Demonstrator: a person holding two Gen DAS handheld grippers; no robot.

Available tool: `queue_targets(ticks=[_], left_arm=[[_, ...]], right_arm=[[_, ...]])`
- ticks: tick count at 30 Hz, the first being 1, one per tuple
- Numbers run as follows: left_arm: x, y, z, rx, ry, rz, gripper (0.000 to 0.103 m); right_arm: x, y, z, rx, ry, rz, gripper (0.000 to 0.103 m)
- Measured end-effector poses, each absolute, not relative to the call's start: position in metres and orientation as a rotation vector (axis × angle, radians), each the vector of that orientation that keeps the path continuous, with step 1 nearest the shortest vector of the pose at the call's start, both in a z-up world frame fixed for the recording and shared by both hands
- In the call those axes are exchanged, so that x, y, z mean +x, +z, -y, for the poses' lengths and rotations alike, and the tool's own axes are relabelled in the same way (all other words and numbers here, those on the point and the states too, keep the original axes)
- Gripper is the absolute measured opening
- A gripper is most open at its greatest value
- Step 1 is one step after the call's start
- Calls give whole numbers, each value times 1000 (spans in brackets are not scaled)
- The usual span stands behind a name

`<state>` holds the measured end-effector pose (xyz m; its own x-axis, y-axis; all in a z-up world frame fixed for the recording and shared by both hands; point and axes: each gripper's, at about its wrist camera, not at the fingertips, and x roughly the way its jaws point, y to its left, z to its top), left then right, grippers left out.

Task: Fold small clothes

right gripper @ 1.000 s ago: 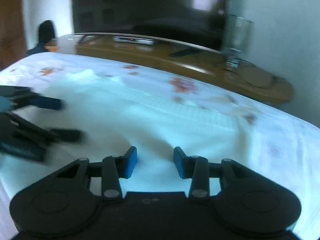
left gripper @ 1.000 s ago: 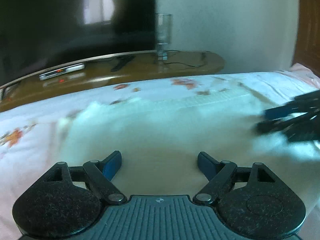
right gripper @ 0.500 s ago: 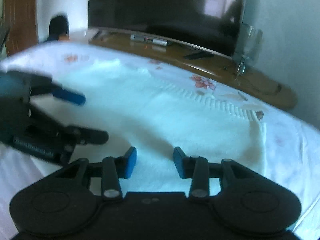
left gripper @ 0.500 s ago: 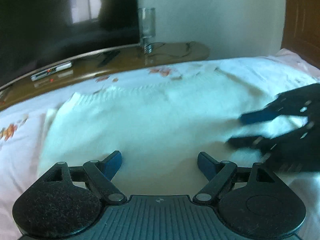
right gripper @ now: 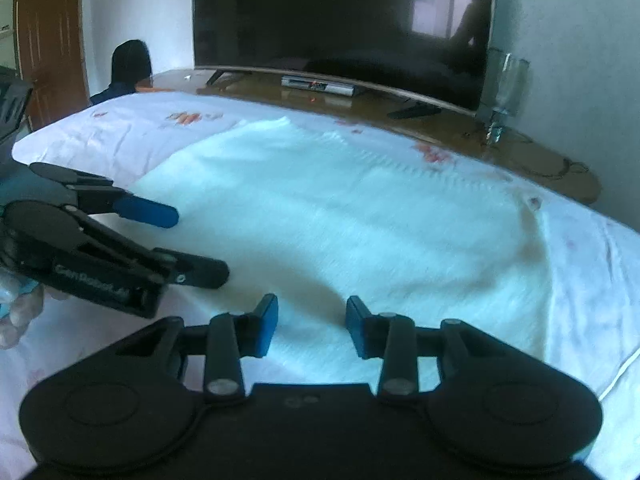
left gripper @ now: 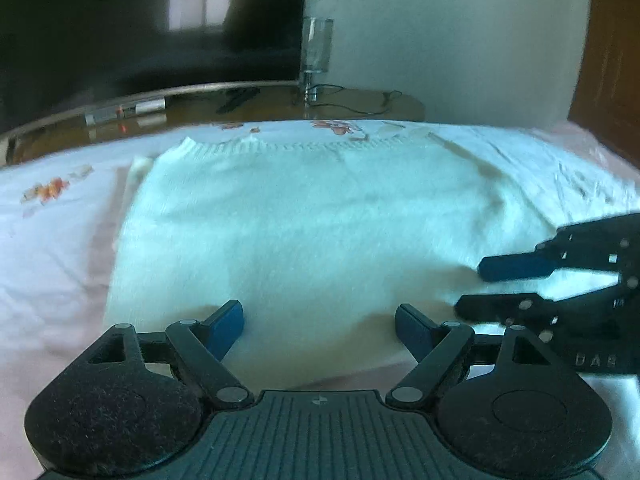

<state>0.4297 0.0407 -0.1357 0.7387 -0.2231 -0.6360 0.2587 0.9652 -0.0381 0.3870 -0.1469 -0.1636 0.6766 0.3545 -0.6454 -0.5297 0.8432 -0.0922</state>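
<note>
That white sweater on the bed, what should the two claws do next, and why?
Probably lower both and close on the near edge. The white sweater lies flat on the bed, and the left gripper and right gripper sit over that edge, jaws open, holding nothing.

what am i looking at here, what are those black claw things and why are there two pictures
Each picture comes from a camera fixed on a hand-held two-finger gripper, looking forward along its blue-tipped fingers. A person holds one in each hand. One picture is from the left gripper, with the right gripper coming in from the side. The other is from the right gripper, where the left one shows at the side. Both are open and hold nothing. Under them a white knitted sweater lies flat on a flowered bed sheet. Behind stand a television and a drinking glass.
</note>
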Motion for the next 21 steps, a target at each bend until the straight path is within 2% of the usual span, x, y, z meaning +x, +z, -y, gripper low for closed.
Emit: queue_targets(ticks=[7,11,16,21], left_arm=[[414,-123,-69,-2,-194,-685,83],[421,-128,-37,28,-199,-696,83],[412,-138,-49,20,-155,-669,83],[401,-138,-81,-44,-155,-660,83]], right_arm=[[377,-165,191,-190,391,-673,39],[376,-159,167,-145,381,-646,38],[378,-174,152,-142,387,-657,38],[365,-174,216,-134,244,-640,37]])
